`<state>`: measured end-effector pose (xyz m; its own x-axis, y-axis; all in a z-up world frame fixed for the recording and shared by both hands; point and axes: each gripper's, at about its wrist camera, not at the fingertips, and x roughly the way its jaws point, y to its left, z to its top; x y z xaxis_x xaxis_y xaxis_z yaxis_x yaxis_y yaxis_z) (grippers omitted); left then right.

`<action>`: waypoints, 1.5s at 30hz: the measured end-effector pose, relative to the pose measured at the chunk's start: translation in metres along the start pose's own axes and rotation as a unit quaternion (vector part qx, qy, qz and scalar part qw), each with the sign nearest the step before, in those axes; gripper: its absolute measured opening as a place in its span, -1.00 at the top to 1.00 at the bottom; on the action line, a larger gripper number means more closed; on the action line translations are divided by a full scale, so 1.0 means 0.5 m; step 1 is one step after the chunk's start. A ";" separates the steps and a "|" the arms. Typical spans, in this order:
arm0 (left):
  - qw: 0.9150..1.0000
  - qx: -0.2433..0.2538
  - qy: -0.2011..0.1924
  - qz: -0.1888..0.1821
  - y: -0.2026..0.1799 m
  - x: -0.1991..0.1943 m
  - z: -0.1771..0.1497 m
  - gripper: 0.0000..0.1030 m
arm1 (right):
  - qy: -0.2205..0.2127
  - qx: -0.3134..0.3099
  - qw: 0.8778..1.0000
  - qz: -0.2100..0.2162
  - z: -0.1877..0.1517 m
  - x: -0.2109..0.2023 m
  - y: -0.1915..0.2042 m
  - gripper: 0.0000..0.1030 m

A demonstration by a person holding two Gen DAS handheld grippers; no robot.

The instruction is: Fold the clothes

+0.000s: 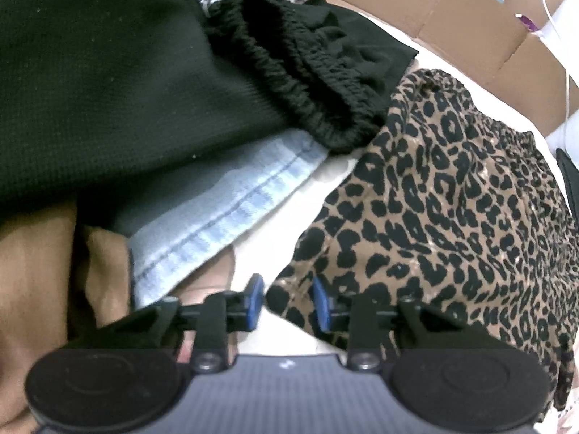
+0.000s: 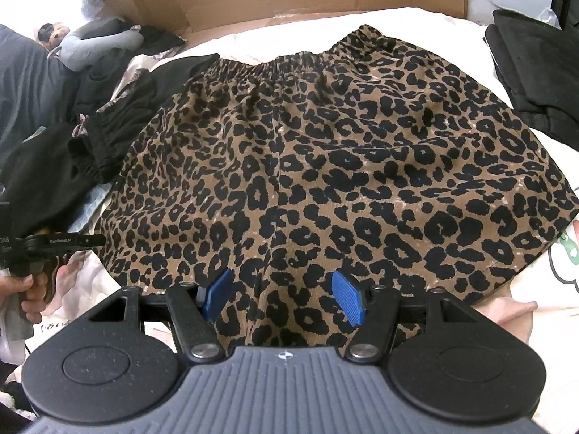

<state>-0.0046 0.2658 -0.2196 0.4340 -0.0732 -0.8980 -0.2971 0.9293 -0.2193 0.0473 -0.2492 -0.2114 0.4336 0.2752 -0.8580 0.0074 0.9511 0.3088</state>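
Left claw (image 1: 287,302), jaws narrowed on nothing, sits at the skirt (image 2: 325,166) hem's left corner; right claw (image 2: 284,294), spread, at mid-hem

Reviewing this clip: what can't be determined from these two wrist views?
- Left wrist: whether the left gripper pinches the leopard skirt; the corner sits between its pads, contact is blurred.
- Right wrist: the skirt's near hem, hidden under the right gripper body.
- Left wrist: the denim piece, mostly buried under the black garment.
- Right wrist: the black pile, cut off by the right edge.
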 end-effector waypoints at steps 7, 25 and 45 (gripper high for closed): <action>0.998 -0.044 0.017 -0.035 0.023 -0.015 0.016 0.85 | -0.009 0.006 1.000 0.000 0.006 -0.008 -0.003 -0.31; 0.999 -0.022 0.020 -0.022 0.013 0.008 0.030 0.70 | -0.010 0.013 1.000 0.001 0.006 -0.008 -0.012 -0.31; 0.998 -0.009 0.015 -0.058 0.035 0.106 0.096 0.84 | 0.025 -0.024 0.999 0.007 -0.017 0.033 0.014 -0.31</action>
<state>0.0538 0.2956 -0.2527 0.4409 -0.1919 -0.8768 -0.2604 0.9075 -0.3296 0.0469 -0.2367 -0.2267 0.3877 0.2946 -0.8734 -0.0421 0.9522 0.3025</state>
